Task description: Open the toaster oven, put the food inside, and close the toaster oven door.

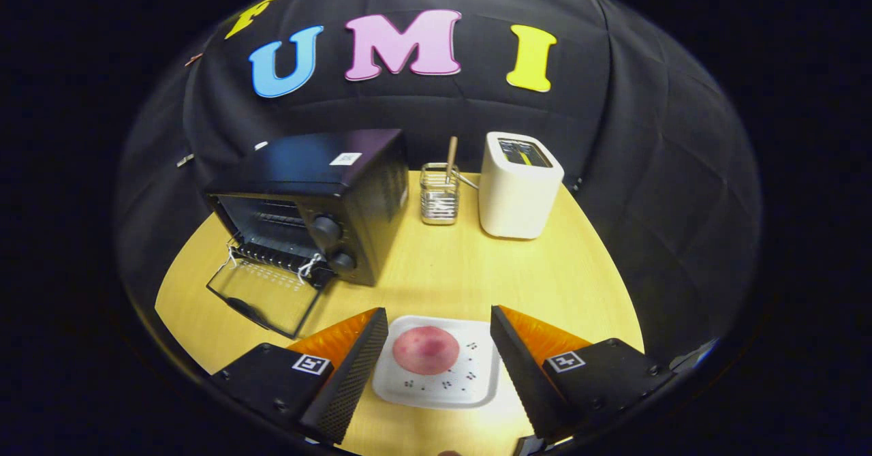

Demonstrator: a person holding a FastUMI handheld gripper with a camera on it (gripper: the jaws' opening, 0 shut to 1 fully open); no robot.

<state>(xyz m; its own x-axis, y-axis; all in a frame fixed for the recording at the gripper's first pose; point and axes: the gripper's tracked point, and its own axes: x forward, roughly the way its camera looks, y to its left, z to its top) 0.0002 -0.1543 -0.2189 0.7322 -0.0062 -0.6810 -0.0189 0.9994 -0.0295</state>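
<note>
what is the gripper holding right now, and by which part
Nothing. The gripper is open, its fingers apart on either side of the pink food on the white plate, touching neither.

Toaster oven [320,197] interior dim, perhaps empty, plate [436,371] edges behind gripper [436,326] fingers

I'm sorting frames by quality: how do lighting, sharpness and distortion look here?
Gripper view: strong fisheye bending of the table edge; even, soft lighting; toaster oven, white toaster and pink food on its plate look sharp; faint reflections on the open glass door; the open tool straddles the plate.
</note>
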